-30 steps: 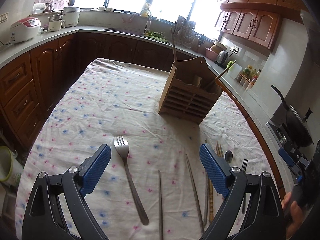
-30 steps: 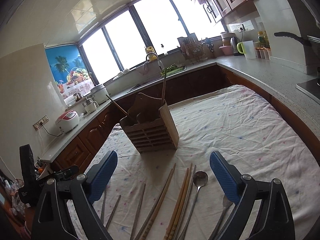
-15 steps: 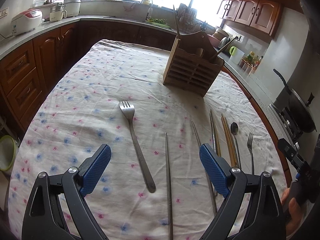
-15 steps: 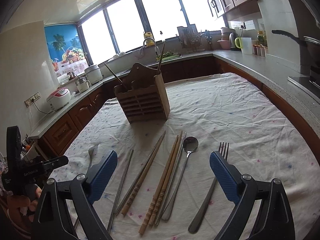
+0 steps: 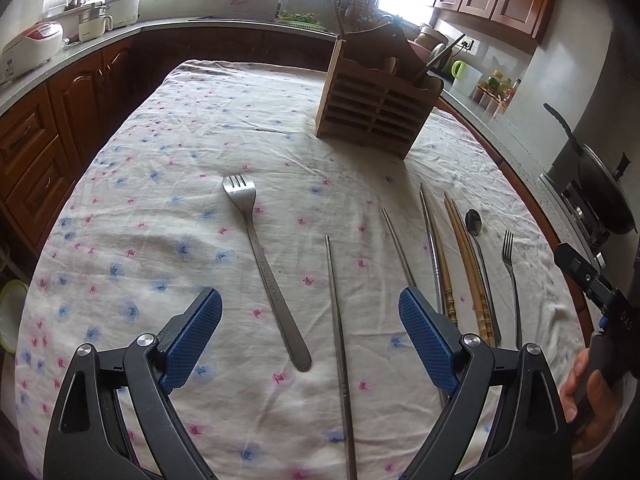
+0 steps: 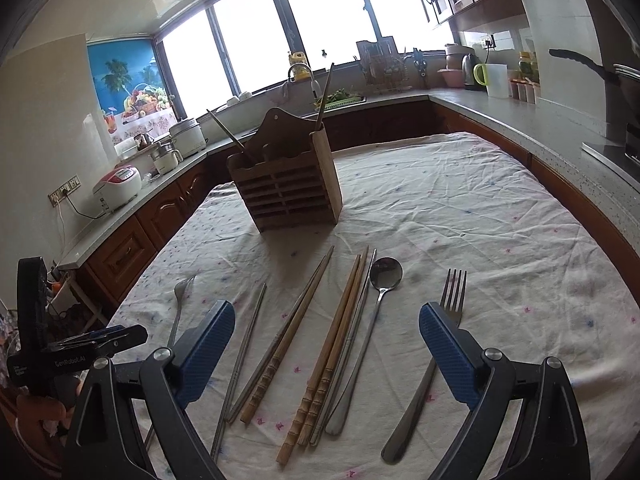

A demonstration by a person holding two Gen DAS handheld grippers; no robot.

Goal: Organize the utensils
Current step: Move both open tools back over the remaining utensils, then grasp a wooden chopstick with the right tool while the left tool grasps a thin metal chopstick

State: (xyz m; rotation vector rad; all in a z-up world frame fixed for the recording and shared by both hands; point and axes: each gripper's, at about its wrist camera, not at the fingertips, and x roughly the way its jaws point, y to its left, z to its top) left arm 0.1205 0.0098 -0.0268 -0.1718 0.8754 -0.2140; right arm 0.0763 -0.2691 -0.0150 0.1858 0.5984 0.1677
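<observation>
A wooden slatted utensil holder (image 5: 376, 108) (image 6: 288, 184) stands on the floral tablecloth (image 5: 168, 200), with a few chopsticks sticking out of it. Loose utensils lie in front of it. In the left wrist view a steel fork (image 5: 264, 264) and a metal chopstick (image 5: 338, 340) lie between the fingers of my left gripper (image 5: 310, 332), which hovers open above them. In the right wrist view wooden chopsticks (image 6: 332, 344), a spoon (image 6: 372, 320) and a second fork (image 6: 432, 356) lie under my right gripper (image 6: 326, 340), open and holding nothing.
Dark wood cabinets and a grey counter (image 6: 520, 112) ring the table. A rice cooker (image 5: 32, 44) sits at the left, a sink (image 6: 340, 98) under the windows, a black pan (image 5: 600, 196) on the stove at the right. A person's hand (image 5: 588, 396) holds the other gripper's handle.
Both grippers have sunk toward the table and tipped downward, so the laid-out utensils now show fully between and beyond the fingers. Both stay open.
</observation>
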